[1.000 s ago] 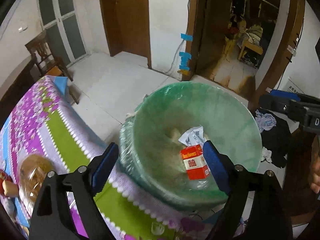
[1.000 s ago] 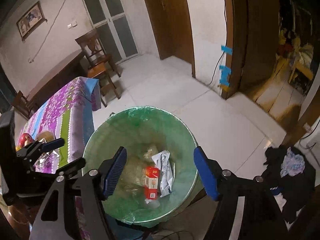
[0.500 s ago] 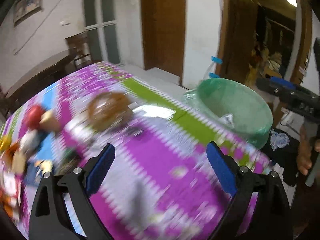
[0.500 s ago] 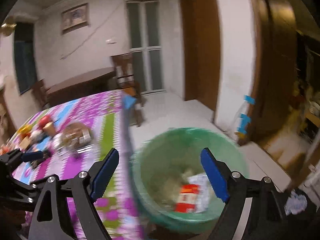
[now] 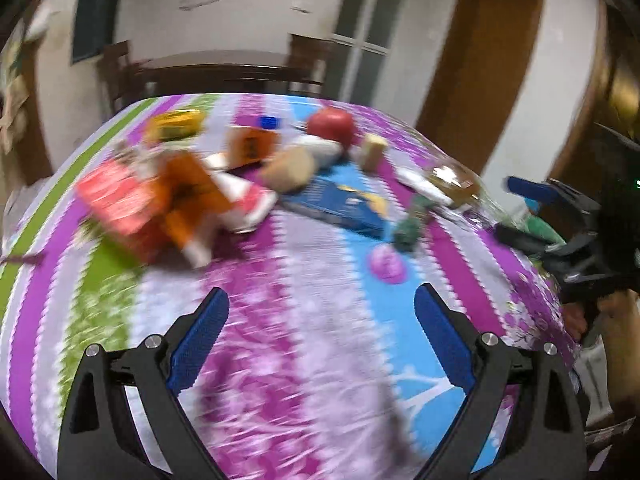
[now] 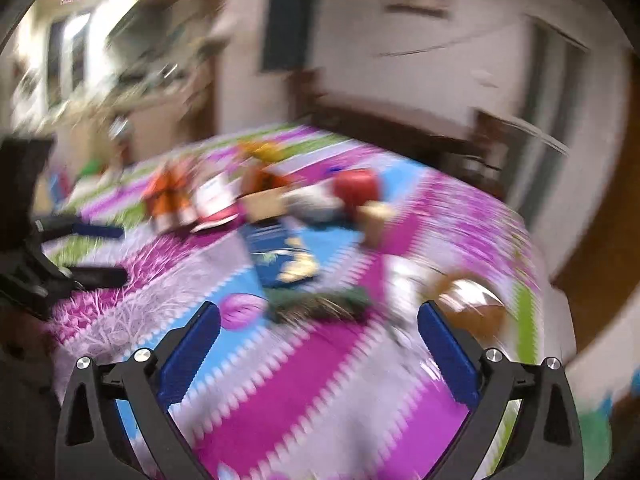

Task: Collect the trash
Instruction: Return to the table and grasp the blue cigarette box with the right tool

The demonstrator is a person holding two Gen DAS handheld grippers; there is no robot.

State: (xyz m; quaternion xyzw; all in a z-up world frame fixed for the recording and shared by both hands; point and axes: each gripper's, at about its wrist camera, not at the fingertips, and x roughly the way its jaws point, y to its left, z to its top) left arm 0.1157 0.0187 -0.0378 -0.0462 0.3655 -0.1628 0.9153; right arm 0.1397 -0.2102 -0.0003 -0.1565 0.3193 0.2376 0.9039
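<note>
Litter lies blurred on the flowered tablecloth (image 5: 312, 360): a red packet (image 5: 116, 200), an orange carton (image 5: 188, 196), a blue packet (image 5: 340, 204), a dark green wrapper (image 5: 408, 232) and a small pink round piece (image 5: 388, 266). My left gripper (image 5: 320, 292) hovers open over bare cloth in front of them, holding nothing. My right gripper (image 6: 318, 307) is over the cloth too. Its jaws are opening with nothing between them, just short of the green wrapper (image 6: 320, 304) and the pink piece (image 6: 242, 310). Each gripper shows in the other's view, the right gripper (image 5: 516, 214) and the left gripper (image 6: 116, 254).
A red round fruit (image 5: 330, 126), tan blocks (image 5: 288, 168), a yellow packet (image 5: 174, 128) and a clear container (image 5: 456, 184) also sit on the table. Dark wooden chairs (image 5: 304, 60) stand behind it. A sliver of the green bin (image 5: 542, 228) shows past the table's right edge.
Both views have swung away from the green bin with the red box in it and onto the cluttered table. The right jaws stand wider than before.
</note>
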